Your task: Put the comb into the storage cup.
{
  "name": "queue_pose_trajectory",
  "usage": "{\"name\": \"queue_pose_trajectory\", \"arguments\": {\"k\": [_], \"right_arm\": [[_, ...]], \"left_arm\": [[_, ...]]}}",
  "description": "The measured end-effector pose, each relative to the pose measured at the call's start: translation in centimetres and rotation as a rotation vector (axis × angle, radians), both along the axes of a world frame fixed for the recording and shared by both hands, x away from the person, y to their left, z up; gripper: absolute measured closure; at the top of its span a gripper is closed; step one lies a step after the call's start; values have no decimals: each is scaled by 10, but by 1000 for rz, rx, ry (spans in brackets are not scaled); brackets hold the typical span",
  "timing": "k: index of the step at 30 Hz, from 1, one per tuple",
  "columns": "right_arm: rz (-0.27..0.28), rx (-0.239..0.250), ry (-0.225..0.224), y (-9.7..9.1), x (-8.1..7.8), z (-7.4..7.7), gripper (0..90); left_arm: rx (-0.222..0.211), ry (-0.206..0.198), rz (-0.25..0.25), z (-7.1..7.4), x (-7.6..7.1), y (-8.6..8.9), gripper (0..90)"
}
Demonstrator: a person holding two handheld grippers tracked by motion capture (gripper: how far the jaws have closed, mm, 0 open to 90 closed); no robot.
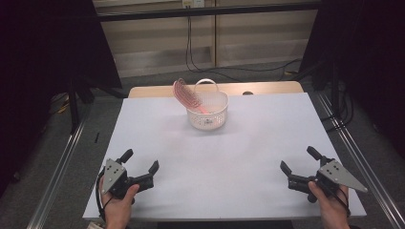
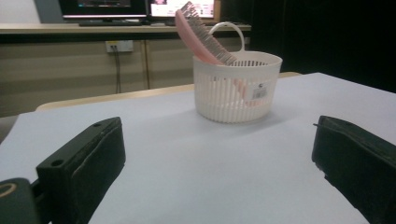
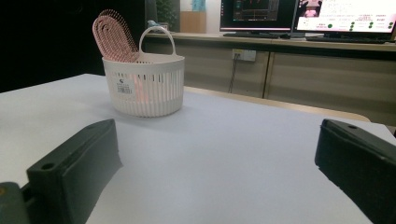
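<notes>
Basket point(image 1: 207, 110) of white slatted plastic stands upright toward the far middle of the table point(image 1: 248, 143) in the high view, with its loop handle raised at the back. A pink hairbrush point(image 1: 184, 94) stands in the basket, handle down inside, head leaning out over the basket's left rim. The left tool point(image 1: 141, 168), held in a hand point(image 1: 117, 202), rests well nearer than the basket and off to its left, by the table's near edge; its jaws are spread with nothing between them. The right tool point(image 1: 299, 163), held in the other hand point(image 1: 329, 202), lies well nearer than the basket and off to its right, jaws likewise spread and empty. Both tools are well apart from the basket and from each other.

In the left gripper view, the basket point(image 2: 236, 88) sits ahead, beyond the two black jaws, which stand wide apart at the bottom corners with bare table point(image 2: 210, 172) between them. The hairbrush point(image 2: 205, 37) leans up and to the left out of the basket, bristles facing right, and a small label shows on the basket's wall. Monitors stand on a counter far behind the basket.

In the right gripper view, the basket point(image 3: 144, 86) stands ahead and left of centre, beyond the widely parted jaws, and the hairbrush point(image 3: 114, 37) rises from the basket's left side, its ribbed pink head facing the camera. Table point(image 3: 219, 163) surface lies bare between jaws and basket.
</notes>
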State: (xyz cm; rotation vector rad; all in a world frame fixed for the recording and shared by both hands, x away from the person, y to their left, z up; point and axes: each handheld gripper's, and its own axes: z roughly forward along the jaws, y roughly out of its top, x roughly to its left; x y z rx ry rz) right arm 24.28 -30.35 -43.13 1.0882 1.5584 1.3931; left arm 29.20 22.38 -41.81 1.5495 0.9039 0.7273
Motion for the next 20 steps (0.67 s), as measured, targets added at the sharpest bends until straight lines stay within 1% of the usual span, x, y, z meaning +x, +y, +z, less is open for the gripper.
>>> {"name": "queue_pose_trajectory", "arguments": {"k": [2, 4, 6, 8, 9, 10, 11, 12, 14, 15, 16, 17, 18, 19, 20], "right_arm": [[-1, 1, 1, 0, 0, 0, 0], [0, 2, 1, 0, -1, -1, 0], [2, 8, 4, 0, -1, -1, 0], [0, 7, 10, -1, -2, -1, 0], [-3, 10, 13, -1, -2, -2, 0], [1, 11, 14, -1, -2, -2, 0], [1, 9, 13, -1, -2, -2, 0], [1, 9, 13, -1, -1, -2, 0], [3, 2, 9, 1, -1, -2, 0], [4, 2, 10, 1, 0, -2, 0], [6, 1, 9, 1, 0, -3, 0], [8, 0, 7, 1, 0, -3, 0], [9, 0, 7, 1, 1, -3, 0], [8, -1, 3, 1, 1, -3, 0], [6, -3, 0, 1, 2, -2, 0]], "left_arm": [[-12, 6, 7, -1, -1, 2, 29], [-9, 9, 20, -2, -3, 4, 28], [-29, 17, 27, -4, -5, 6, 23], [-11, 27, 36, -5, -6, 8, 24], [-23, 35, 46, -5, -6, 9, 23], [-32, 32, 53, -5, -5, 10, 23], [-19, 25, 72, -6, -5, 11, 23], [-15, 31, 89, -7, -3, 11, 23], [-18, 60, 86, -8, 0, 12, 23], [-23, 65, 86, -9, 1, 12, 23], [-21, 65, 83, -9, 1, 12, 23], [-42, 65, 74, -8, 1, 12, 23], [-47, 64, 69, -8, 2, 11, 23], [-35, 65, 66, -8, 2, 12, 23], [-43, 59, 66, -8, 2, 11, 23]]}}
